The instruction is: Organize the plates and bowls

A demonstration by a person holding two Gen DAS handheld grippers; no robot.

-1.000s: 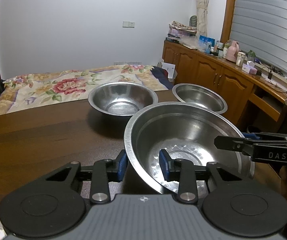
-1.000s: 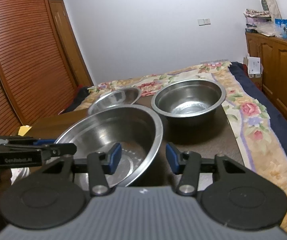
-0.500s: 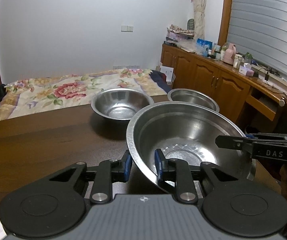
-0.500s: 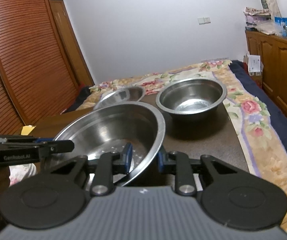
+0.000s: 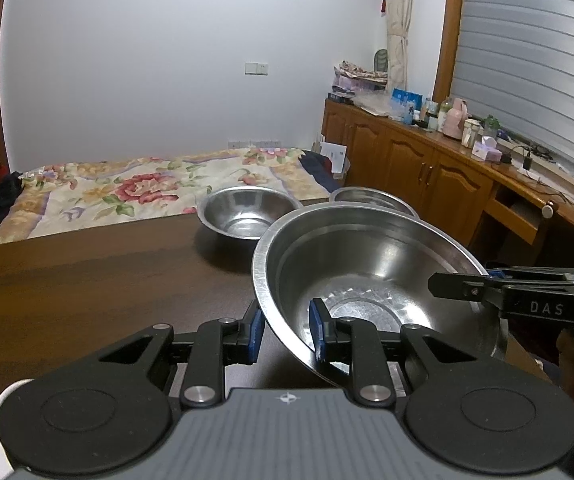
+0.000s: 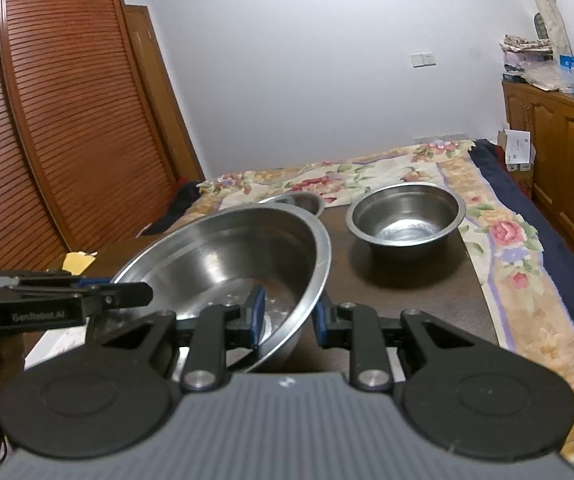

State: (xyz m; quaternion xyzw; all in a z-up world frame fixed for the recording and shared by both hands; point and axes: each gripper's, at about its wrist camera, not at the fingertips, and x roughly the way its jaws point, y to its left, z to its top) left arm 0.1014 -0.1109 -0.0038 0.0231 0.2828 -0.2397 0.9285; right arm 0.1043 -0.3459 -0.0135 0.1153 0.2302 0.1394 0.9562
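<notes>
Left fingers [image 5: 283, 332]: nearly closed, pinching near rim of large steel bowl [image 5: 367, 272].
Right fingers [image 6: 287, 318]: nearly closed on opposite rim.
Bowl place: tilted, held above dark surface [image 5: 87, 280].
Risk: slippery thin rim; uneven pull likely to twist it loose, clanging onto surface.
Left view only: cabinet side, two smaller bowls [image 5: 247, 216] beyond.
Right view only: slatted wardrobe [image 6: 47, 120].

We see a dim, evenly lit room with a cool cast, soft shadows pooling on the dark table [image 5: 87, 280] under the steel bowls [image 6: 405, 220], mild glare inside the large bowl [image 5: 367, 276], sharp focus throughout, and strong fisheye bending with dark corners at the edges.
</notes>
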